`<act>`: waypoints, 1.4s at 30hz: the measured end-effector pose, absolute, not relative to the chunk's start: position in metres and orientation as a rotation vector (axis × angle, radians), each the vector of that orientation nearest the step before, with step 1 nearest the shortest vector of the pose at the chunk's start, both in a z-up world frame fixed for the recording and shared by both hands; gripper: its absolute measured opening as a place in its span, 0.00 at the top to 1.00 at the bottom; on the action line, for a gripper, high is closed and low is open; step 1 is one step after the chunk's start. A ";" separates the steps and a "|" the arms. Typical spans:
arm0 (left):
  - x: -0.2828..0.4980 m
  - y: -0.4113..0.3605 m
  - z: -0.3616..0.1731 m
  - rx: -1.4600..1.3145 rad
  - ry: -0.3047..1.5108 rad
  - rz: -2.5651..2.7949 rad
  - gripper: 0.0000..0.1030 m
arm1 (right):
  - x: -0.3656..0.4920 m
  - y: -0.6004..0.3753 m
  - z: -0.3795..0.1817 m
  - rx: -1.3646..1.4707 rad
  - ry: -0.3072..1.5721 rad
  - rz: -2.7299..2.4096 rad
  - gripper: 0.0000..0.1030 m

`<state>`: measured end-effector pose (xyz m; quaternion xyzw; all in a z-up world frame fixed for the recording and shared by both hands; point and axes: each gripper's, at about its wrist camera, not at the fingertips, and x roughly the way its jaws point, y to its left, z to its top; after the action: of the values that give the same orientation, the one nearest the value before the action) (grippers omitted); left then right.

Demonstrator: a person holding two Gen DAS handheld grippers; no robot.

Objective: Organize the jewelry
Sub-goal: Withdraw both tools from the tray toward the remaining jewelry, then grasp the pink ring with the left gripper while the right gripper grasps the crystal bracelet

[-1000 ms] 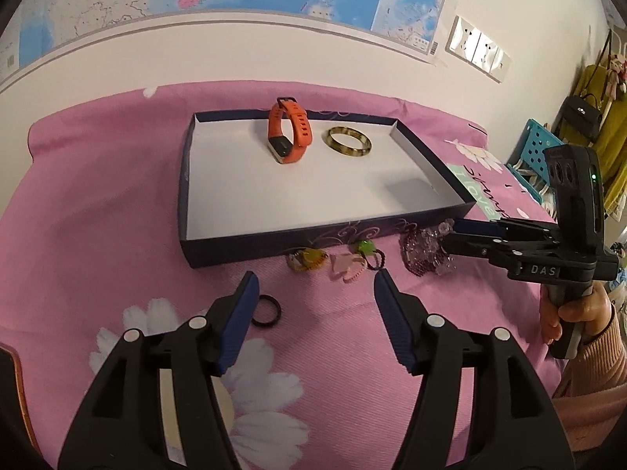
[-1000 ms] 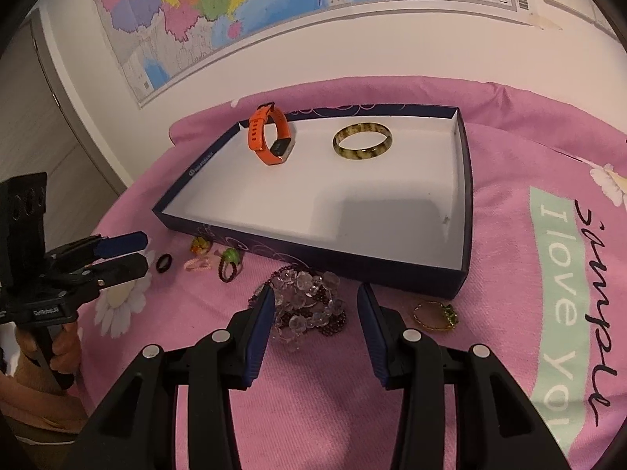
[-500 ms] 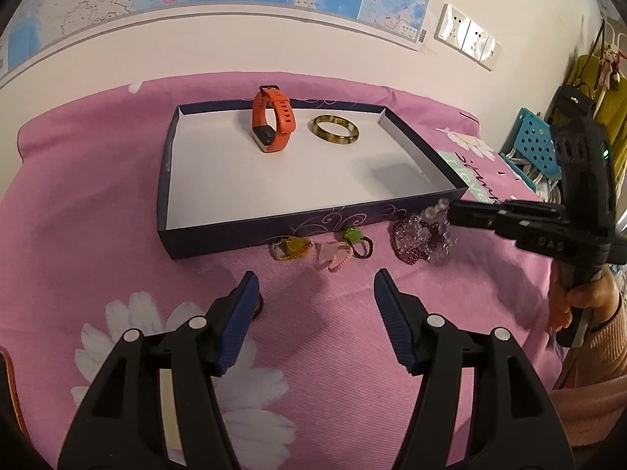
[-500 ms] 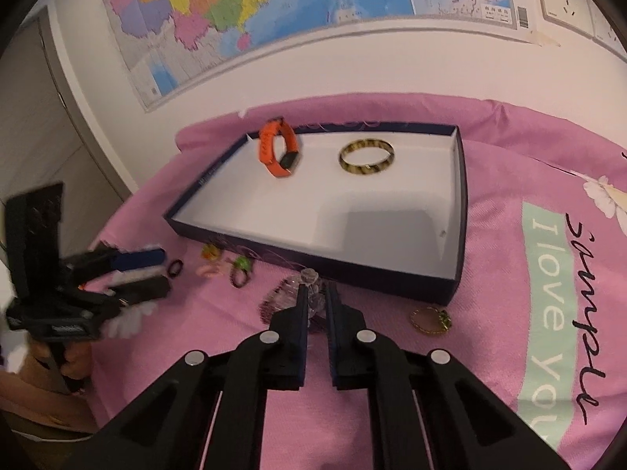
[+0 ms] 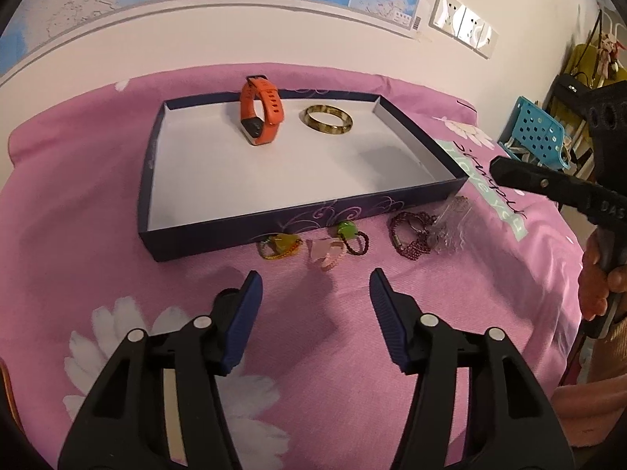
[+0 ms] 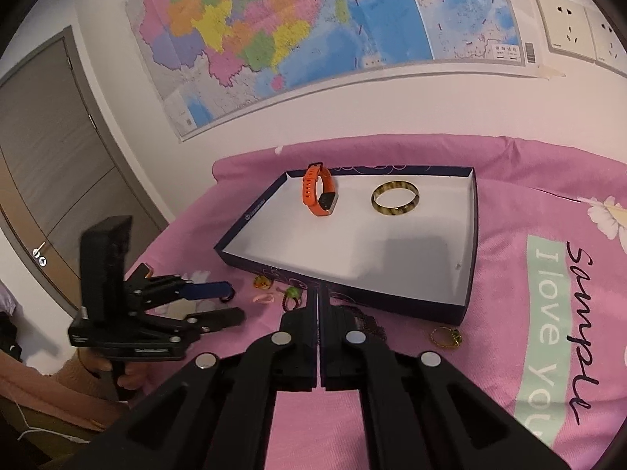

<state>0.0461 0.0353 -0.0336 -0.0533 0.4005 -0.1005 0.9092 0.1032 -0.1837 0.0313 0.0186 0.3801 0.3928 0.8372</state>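
Two pieces, an orange rubber watch band (image 5: 260, 111) and a mottled amber bangle (image 5: 328, 124), lie sorted inside the dark-walled white tray (image 5: 274, 223), while before its front wall the right gripper (image 6: 318, 293) is clenched near the clear crystal-bead bracelet (image 5: 450, 223), whether gripping it I cannot tell, and the left gripper (image 5: 315, 286), its empty jaws just narrowing, hovers released, seemingly ready for the small beaded rings (image 5: 278, 246).

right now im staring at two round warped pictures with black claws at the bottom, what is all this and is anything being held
There is no robot here. A person holds a two-finger grabber in each hand, and a wide-angle camera on each one looks along its fingers. One picture is taken from the left gripper, the other from the right gripper.

On the pink cloth lies a shallow box with an orange watch band and a bangle inside. In front of it lie small bead rings, a purple bead bracelet and clear beads. A gold ring lies near one corner.

The left jaws are open and have just closed a little, with nothing between them. The right jaws are shut, and I cannot tell whether they pinch anything.
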 end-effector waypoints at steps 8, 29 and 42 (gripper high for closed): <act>0.060 0.026 -0.042 -0.101 0.856 -0.225 0.54 | 0.107 -0.187 0.003 0.014 0.890 0.752 0.58; 0.070 0.020 -0.044 -0.080 0.862 -0.216 0.57 | 0.085 -0.149 -0.032 -0.246 0.906 0.700 0.53; 0.069 0.018 -0.046 -0.098 0.877 -0.254 0.91 | 0.089 -0.171 -0.026 -0.124 0.918 0.734 1.00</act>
<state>0.0692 0.0179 -0.0455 -0.0473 0.4235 -0.1224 0.8964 0.0893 -0.1707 -0.0255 -0.0583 0.4328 0.3461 0.8303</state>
